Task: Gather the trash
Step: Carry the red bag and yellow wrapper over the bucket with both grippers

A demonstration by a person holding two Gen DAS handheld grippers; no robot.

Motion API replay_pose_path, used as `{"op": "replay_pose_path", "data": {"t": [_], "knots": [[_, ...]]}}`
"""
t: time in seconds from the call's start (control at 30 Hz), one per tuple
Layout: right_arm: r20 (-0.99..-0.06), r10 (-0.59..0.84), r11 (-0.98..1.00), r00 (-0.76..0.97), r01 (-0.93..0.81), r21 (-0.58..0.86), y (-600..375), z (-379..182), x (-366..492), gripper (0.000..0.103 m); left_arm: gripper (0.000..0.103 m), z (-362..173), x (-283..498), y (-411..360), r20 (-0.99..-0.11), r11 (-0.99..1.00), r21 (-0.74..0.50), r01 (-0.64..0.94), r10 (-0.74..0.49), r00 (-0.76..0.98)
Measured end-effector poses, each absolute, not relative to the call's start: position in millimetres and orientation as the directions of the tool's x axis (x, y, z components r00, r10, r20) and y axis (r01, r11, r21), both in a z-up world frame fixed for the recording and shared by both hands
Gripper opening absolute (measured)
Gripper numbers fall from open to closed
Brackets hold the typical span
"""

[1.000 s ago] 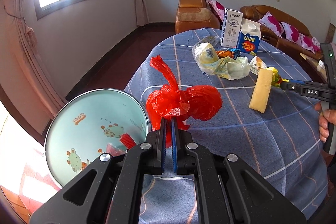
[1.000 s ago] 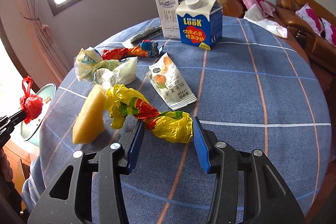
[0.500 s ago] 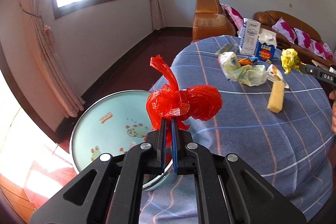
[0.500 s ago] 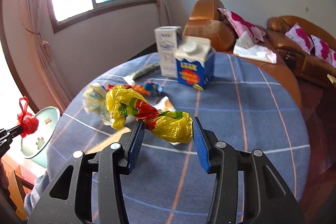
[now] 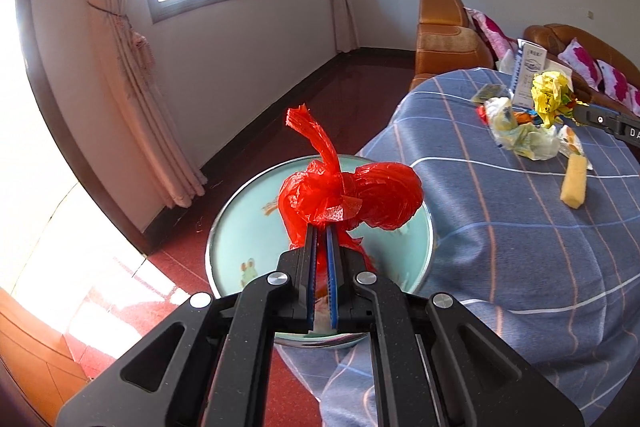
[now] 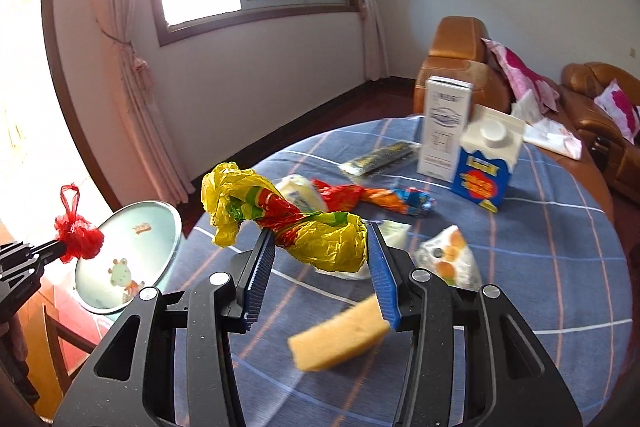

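Now that both loads have swung off the desk (image 6: 560,247), the left gripper (image 5: 322,239) pinches the red bag (image 5: 352,197) over the basin (image 5: 240,239); the right gripper (image 6: 320,251) clamps the yellow wrapper (image 6: 320,235), drop-off next.

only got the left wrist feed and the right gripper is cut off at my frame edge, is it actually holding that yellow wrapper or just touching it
Observer: Holding it. The right gripper is shut on the yellow wrapper, which is up off the table.
Operator: anything behind the white carton, i only see part of it
Observer: Beside it stands a blue carton with a white cap; your view does not show it.
Operator: is my red bag over the basin from your side
Observer: From the right wrist the red bag in the left gripper sits at the near rim of the basin; whether it is over the opening, I cannot tell.
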State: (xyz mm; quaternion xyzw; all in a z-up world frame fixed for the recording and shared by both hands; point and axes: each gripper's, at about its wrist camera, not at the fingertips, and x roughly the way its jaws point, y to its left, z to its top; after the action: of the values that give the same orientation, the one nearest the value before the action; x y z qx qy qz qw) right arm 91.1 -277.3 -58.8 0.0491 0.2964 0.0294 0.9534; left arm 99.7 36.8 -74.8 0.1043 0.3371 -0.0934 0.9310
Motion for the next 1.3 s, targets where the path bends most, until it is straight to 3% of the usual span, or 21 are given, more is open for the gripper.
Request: {"op": "replay_pose_path", "data": {"t": [0.57,1.3], "knots": [[-0.574,0.194,0.980,0.796,-0.182,0.080,-192.2,-64.3,130.8,0.046,0.004,-85.8,113.8,76.4,-0.666,0.975,0.178,0.130,0.022,0.746],[-0.614,0.226,0.962,0.756,-0.274,0.018,-139.3,-81.7,154.7,0.046,0.004,-91.2,121.4,91.8,-0.653,0.966,0.252,0.064,0.121,0.748]]}}
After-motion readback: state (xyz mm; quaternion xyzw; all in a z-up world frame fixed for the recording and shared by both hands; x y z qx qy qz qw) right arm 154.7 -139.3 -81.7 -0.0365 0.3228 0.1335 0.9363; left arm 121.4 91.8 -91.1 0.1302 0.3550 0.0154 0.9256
